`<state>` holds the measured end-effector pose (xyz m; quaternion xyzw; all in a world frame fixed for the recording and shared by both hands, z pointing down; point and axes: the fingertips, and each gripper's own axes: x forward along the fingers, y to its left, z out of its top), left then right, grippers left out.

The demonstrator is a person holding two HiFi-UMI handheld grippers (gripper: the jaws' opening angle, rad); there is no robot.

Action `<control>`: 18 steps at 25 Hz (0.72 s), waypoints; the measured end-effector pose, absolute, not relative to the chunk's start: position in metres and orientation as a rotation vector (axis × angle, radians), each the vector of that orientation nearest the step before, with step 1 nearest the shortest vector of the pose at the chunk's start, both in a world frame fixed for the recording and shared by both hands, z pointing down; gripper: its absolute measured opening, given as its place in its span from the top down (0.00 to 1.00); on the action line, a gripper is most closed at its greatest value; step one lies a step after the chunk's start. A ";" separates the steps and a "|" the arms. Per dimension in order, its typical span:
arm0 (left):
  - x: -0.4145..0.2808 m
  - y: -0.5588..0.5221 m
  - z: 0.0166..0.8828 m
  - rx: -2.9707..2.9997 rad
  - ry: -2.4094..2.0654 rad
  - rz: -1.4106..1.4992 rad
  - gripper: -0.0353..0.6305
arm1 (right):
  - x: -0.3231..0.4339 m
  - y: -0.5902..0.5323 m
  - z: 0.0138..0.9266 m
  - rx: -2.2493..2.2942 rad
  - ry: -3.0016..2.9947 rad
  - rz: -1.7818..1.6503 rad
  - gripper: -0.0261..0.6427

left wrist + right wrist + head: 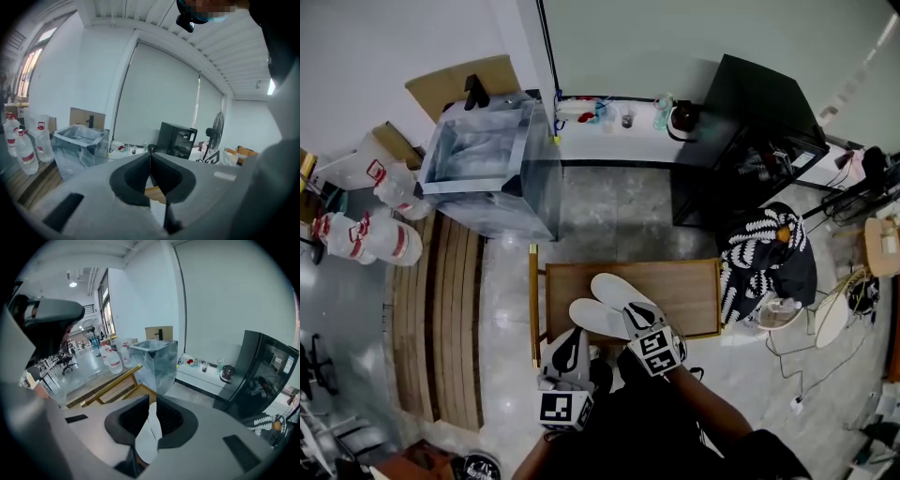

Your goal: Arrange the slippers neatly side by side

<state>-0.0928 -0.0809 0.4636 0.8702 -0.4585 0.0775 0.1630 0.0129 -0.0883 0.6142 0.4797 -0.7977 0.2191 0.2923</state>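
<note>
2 white slippers (598,317) flat on wooden table (684,291), side by side, approx. parallel, maybe touching.

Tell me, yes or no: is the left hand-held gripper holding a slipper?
No. In the left gripper view, the left hand-held gripper has its jaws pressed together with nothing between them.

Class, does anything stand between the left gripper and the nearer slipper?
Nothing visible does: the left gripper, jaws together, sits just short of the nearer slipper; the right gripper grips the farther slipper.
</note>
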 end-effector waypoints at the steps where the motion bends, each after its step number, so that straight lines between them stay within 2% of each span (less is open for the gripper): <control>1: -0.092 -0.082 0.464 2.491 -1.308 0.228 0.92 | 0.014 -0.088 0.624 1.252 -2.108 0.586 0.94; 5: -0.092 -0.085 0.469 2.478 -1.307 0.243 0.92 | 0.018 -0.088 0.660 1.151 -2.038 0.566 0.93; 11: -0.092 -0.088 0.476 2.455 -1.298 0.275 0.92 | 0.022 -0.089 0.712 1.042 -1.954 0.592 0.86; 18: -0.090 -0.094 0.482 2.443 -1.296 0.297 0.92 | 0.029 -0.092 0.759 0.982 -1.882 0.607 0.84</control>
